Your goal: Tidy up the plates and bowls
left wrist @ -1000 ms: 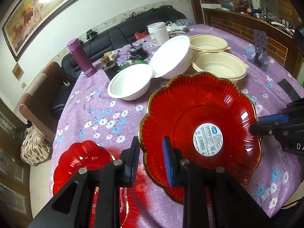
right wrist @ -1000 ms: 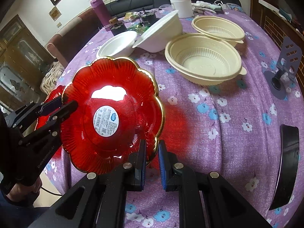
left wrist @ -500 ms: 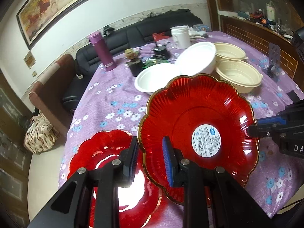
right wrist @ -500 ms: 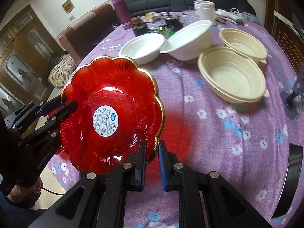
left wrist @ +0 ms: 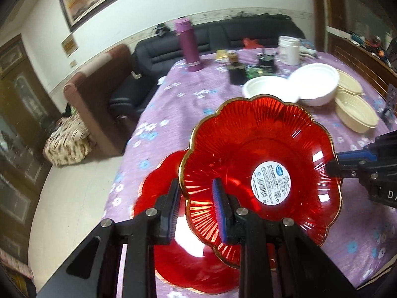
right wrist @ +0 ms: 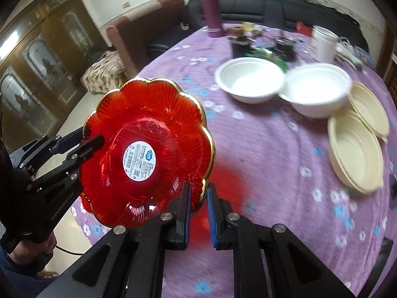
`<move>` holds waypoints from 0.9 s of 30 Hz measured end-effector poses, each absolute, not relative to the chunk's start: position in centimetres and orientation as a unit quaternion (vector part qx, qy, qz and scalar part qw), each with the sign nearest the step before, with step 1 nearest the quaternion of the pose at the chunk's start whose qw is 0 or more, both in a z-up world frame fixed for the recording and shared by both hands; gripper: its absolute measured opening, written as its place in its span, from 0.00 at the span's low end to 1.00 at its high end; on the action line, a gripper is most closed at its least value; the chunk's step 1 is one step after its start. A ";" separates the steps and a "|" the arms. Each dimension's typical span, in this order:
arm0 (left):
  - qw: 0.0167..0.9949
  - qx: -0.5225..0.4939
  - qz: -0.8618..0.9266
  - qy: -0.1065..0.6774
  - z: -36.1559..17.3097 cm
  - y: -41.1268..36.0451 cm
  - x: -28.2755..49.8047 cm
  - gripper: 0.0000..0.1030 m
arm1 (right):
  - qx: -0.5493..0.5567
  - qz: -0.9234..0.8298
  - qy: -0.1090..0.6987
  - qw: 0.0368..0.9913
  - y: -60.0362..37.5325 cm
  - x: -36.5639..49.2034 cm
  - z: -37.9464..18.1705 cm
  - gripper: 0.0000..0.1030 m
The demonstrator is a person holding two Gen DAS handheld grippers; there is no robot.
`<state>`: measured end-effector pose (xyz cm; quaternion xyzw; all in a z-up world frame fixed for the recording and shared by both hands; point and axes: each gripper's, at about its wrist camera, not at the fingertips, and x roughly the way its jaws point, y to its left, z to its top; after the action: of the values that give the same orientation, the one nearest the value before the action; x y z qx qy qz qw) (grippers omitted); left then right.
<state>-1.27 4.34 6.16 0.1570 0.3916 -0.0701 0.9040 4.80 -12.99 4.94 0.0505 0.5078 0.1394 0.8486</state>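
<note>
A red scalloped plate with a gold rim and a white label [left wrist: 260, 164] [right wrist: 146, 154] is held tilted above the table by both grippers. My left gripper [left wrist: 197, 208] is shut on its near left rim. My right gripper [right wrist: 198, 211] is shut on the opposite rim and shows at the right of the left wrist view [left wrist: 347, 165]. Directly below lies a second red plate [left wrist: 171, 268] on the purple cloth, partly hidden by the held one. Two white bowls [right wrist: 248, 79] [right wrist: 320, 92] and two cream bowls [right wrist: 354, 149] [right wrist: 369, 109] sit farther back.
A purple flask [left wrist: 188, 47], a white jar [left wrist: 287, 49] and small clutter stand at the table's far side. The table edge [left wrist: 119, 173] drops to the floor on the left, with a black sofa [left wrist: 223, 37] behind. A person's hand [right wrist: 32, 250] holds the left gripper.
Both grippers carried the red plate leftward across the table. It now hangs over the second red plate, and both views have rolled.
</note>
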 end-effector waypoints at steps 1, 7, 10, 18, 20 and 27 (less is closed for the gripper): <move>0.904 0.153 -0.065 0.395 6.0 5.0 -1.2 0.25 | 0.045 0.144 0.509 0.848 -12.4 5.0 4.8 0.14; 0.894 0.135 -0.042 0.426 4.3 8.6 -0.7 0.25 | 0.019 0.168 0.528 0.832 -8.5 6.8 3.3 0.14; 0.888 0.127 -0.034 0.441 3.3 9.7 -0.2 0.25 | 0.009 0.172 0.538 0.825 -7.0 7.6 2.5 0.14; 0.867 0.126 -0.032 0.482 0.9 10.8 0.9 0.25 | -0.012 0.171 0.564 0.808 -4.8 9.2 0.3 0.14; 0.865 0.129 -0.033 0.484 0.7 10.8 1.1 0.25 | -0.011 0.169 0.570 0.804 -4.7 9.5 -0.1 0.14; 0.859 0.133 -0.040 0.493 0.4 10.6 1.7 0.36 | -0.004 0.167 0.583 0.795 -4.5 10.5 -1.0 0.16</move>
<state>1.73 10.64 0.41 0.1331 0.4930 -0.0401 0.8589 10.51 -4.50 -0.96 -0.0040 0.5826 0.1668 0.7955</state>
